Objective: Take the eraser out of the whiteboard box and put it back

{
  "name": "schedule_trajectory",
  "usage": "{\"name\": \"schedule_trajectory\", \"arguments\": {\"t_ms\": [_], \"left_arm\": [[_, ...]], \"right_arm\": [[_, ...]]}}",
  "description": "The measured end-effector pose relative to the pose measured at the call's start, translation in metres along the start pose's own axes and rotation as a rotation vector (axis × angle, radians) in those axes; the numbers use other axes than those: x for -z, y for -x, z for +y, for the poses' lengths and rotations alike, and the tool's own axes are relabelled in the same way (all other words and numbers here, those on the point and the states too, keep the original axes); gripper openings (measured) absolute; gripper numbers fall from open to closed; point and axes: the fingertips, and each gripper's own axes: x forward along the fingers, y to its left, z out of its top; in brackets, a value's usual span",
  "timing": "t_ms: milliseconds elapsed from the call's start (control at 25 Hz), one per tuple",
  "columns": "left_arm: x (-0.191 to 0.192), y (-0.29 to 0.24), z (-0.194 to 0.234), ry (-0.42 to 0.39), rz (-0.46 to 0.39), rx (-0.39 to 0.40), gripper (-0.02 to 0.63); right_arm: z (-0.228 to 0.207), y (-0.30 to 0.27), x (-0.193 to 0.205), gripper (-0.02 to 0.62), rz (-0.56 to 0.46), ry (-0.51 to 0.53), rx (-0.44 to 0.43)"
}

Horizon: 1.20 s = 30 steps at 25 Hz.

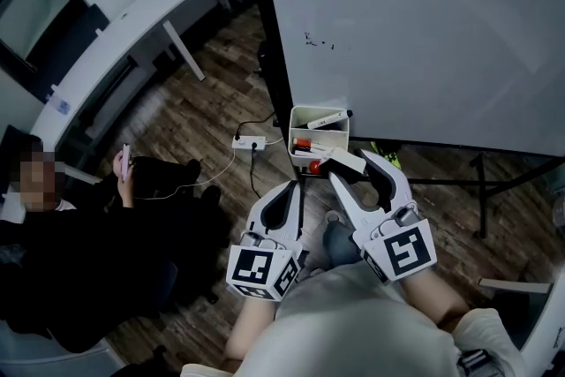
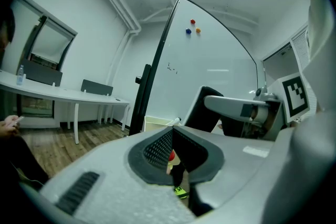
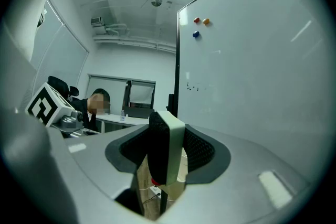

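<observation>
Right claw [image 1: 351, 169] is being held clamped on the eraser [image 3: 167, 147], left claw [image 1: 290, 190] shut, empty; clipped against the box [image 1: 297, 128] rim, the eraser could be knocked loose.

White left gripper [image 1: 292, 186] and right gripper [image 1: 350, 166] (black-padded jaws) bear marker cubes [image 1: 260, 270].

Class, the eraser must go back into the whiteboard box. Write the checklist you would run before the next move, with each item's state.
1. Eraser gripped in right tongs: ok.
2. Eraser lined up over whiteboard box: cannot tell; it overlaps the near corner.
3. Free room beside the markers: ok.
4. Left tongs empty, clear of box: ok.
5. Seated person out of the way: ok.
</observation>
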Motion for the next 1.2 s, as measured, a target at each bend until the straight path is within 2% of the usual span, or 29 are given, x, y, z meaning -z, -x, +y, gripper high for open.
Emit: {"name": "schedule_trajectory", "arguments": {"t_ms": [320, 520, 880, 1080, 1200], "left_arm": [[-0.001, -0.018, 0.014, 0.013, -0.004, -0.021, 0.005], [-0.003, -0.027, 0.020, 0.016, -0.007, -0.036, 0.005], [0.000, -0.039, 0.029, 0.021, 0.000, -0.056, 0.005], [0.002, -0.045, 0.032, 0.021, 0.003, -0.059, 0.005], [0.002, -0.049, 0.033, 0.022, 0.004, -0.060, 0.005]], "right_arm": [[-0.013, -0.020, 0.009, 0.198, 0.012, -0.003, -0.014], [-0.021, -0.029, 0.014, 0.198, 0.055, -0.015, -0.020], [-0.030, -0.043, 0.022, 0.198, 0.029, -0.006, -0.037], [-0.036, -0.043, 0.040, 0.198, 0.111, -0.022, -0.029], [-0.037, -0.046, 0.043, 0.198, 0.102, -0.015, -0.042]]}}
